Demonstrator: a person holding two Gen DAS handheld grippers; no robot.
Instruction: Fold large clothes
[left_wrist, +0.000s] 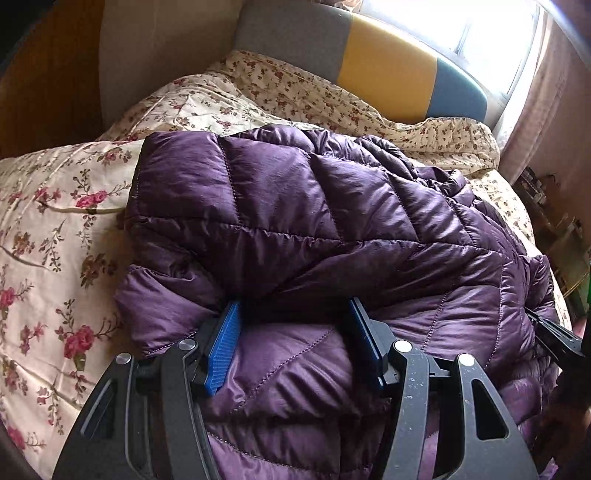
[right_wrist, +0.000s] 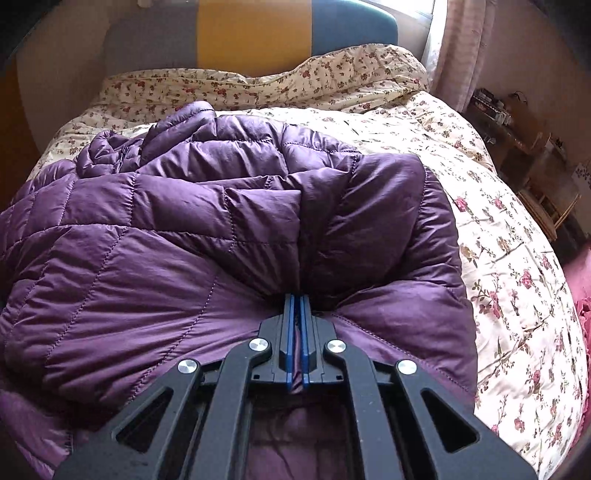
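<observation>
in the left wrist view, the purple quilted down jacket (left_wrist: 303, 229) lies bunched on a bed with a floral quilt (left_wrist: 48, 236). the left gripper (left_wrist: 295, 325) has its jaws wide apart, and a puffy fold of the jacket sits between the blue pads (left_wrist: 223, 347), not squeezed. behind the bed stands a headboard (left_wrist: 384, 70) in grey, yellow and blue.

in the right wrist view, the same jacket (right_wrist: 184, 236) covers the near part of the quilt (right_wrist: 517, 280). the right gripper (right_wrist: 297, 317) has its jaws closed narrow, pinching a thin fold of the jacket's near edge. a pink curtain (right_wrist: 461, 44) hangs at the upper right.
</observation>
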